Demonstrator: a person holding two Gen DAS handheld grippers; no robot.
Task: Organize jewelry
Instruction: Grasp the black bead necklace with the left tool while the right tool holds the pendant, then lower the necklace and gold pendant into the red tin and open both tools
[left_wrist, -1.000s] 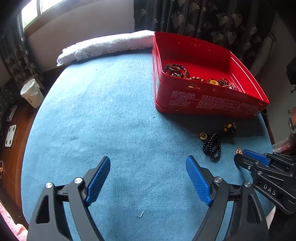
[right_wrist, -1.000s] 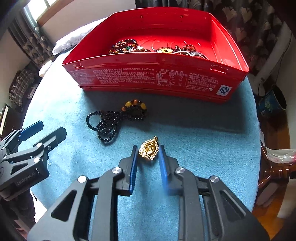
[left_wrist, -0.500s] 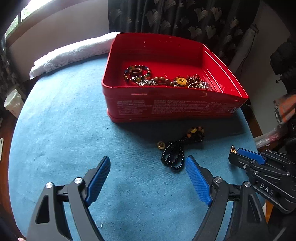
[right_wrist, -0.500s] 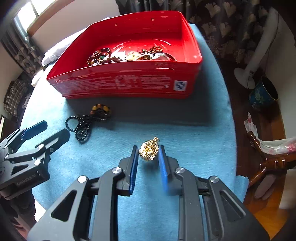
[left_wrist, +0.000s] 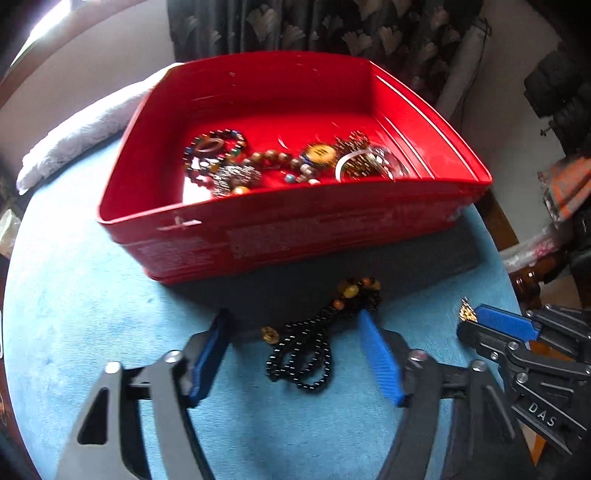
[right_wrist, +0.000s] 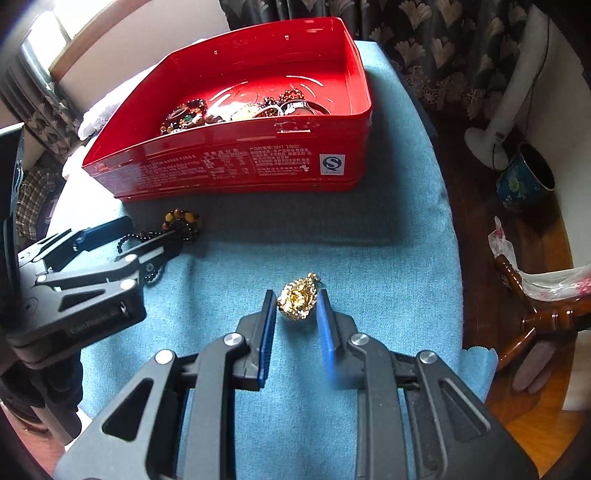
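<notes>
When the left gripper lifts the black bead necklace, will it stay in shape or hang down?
The black bead necklace lies in loose folded loops, so it will probably droop and swing. Its round beads look glossy, perhaps slippery. The open left gripper straddles several strands; some may slip free.

Soft daylight from the upper-left window (right_wrist: 55, 33) (overexposed), fisheye-bent dark corners, slight motion blur.

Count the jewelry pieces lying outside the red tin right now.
2. The black bead strand lies on the blue cloth between the left gripper jaws; the gold pendant sits between the right gripper jaws. More may be hidden behind the red tin.
</notes>
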